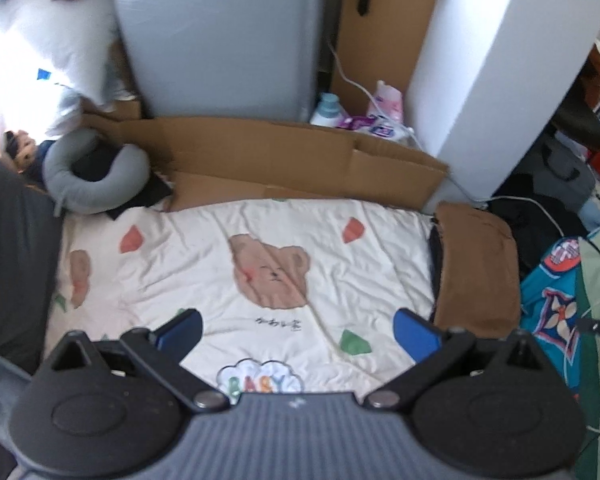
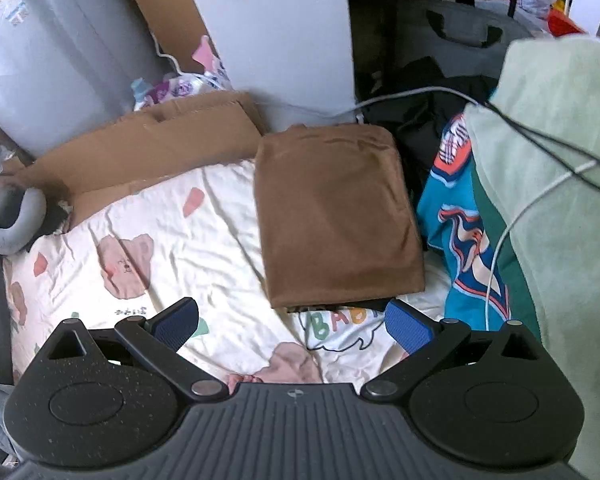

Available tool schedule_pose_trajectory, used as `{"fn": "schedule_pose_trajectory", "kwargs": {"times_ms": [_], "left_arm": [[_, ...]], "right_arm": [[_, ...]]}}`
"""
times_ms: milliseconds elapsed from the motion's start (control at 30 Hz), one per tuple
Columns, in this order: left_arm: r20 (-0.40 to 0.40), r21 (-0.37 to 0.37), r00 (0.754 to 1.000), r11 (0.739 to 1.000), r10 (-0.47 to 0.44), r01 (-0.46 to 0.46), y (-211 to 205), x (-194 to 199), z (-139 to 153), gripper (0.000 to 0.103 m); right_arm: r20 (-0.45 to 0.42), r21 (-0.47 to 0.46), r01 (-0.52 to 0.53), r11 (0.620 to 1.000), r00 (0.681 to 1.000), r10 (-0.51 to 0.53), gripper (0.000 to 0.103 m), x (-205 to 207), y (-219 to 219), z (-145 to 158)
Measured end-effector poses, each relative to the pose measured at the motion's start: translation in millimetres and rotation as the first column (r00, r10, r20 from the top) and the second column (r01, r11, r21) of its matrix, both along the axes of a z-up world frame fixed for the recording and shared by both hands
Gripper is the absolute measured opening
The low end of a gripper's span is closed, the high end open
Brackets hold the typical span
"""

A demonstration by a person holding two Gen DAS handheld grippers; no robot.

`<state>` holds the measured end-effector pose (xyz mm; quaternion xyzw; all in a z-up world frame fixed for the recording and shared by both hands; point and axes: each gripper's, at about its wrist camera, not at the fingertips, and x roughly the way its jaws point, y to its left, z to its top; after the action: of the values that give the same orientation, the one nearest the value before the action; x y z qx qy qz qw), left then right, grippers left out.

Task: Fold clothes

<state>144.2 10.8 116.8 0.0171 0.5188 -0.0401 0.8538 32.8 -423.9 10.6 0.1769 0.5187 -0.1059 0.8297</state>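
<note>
Both claws hang spread and empty over the bear-print quilt [image 1: 228, 264] on the bed. The left claw [image 1: 298, 330] hovers above the bare middle of the quilt; the right claw [image 2: 292, 322] sits just short of the near edge of the brown garment [image 2: 336, 216], which lies already folded into a neat rectangle at the right side of the quilt, with something dark peeking out beneath it.

That piece looks finished, so the next one probably comes from the heap on the right: the teal printed shirt [image 2: 456, 216] and the pale green garment [image 2: 560, 184]. I'd pull one clear of the white cable [image 2: 500, 240] and black cords draped over the heap, then spread it flat on the open quilt before creasing.

The right view shows the brown garment's whole top and the cables across the green cloth. The left view shows only its side edge, but takes in more free quilt and the gray neck pillow [image 1: 96, 176] at the far left.
</note>
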Motion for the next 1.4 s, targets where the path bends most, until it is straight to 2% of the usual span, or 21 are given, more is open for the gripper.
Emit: {"fn": "schedule_pose_trajectory", "kwargs": {"times_ms": [200,333,433,667,833,1000,1267,1400], "left_arm": [[0.023,0.022,0.997,0.997,0.076,-0.076,43,-21,4,0.103],[0.047,0.026,0.992,0.993,0.114,-0.115,66,-35,4,0.103],[0.046,0.029,0.990,0.990,0.133,-0.135,78,-42,1,0.103],[0.035,-0.008,0.985,0.986,0.167,-0.166,100,-65,-3,0.103],[0.027,0.009,0.979,0.979,0.203,-0.203,116,-80,-7,0.103],[0.034,0.001,0.965,0.966,0.259,-0.259,136,-96,-7,0.103],[0.041,-0.001,0.947,0.948,0.319,-0.320,156,-121,-10,0.103],[0.044,0.005,0.938,0.939,0.343,-0.344,155,-131,-13,0.103]], "right_arm": [[0.019,-0.013,-0.071,0.997,0.997,0.071,0.102,20,36,38],[0.042,-0.065,-0.148,0.987,0.988,0.151,0.102,39,76,68],[0.048,-0.069,-0.192,0.979,0.979,0.196,0.102,55,105,90],[0.096,-0.075,-0.326,0.942,0.938,0.333,0.102,78,181,147],[0.120,-0.088,-0.384,0.919,0.912,0.393,0.102,84,223,174],[0.127,-0.081,-0.405,0.910,0.902,0.413,0.102,85,251,179],[0.081,-0.088,-0.447,0.890,0.887,0.454,0.102,67,282,149],[0.075,-0.092,-0.441,0.893,0.891,0.448,0.102,55,288,137]]}}
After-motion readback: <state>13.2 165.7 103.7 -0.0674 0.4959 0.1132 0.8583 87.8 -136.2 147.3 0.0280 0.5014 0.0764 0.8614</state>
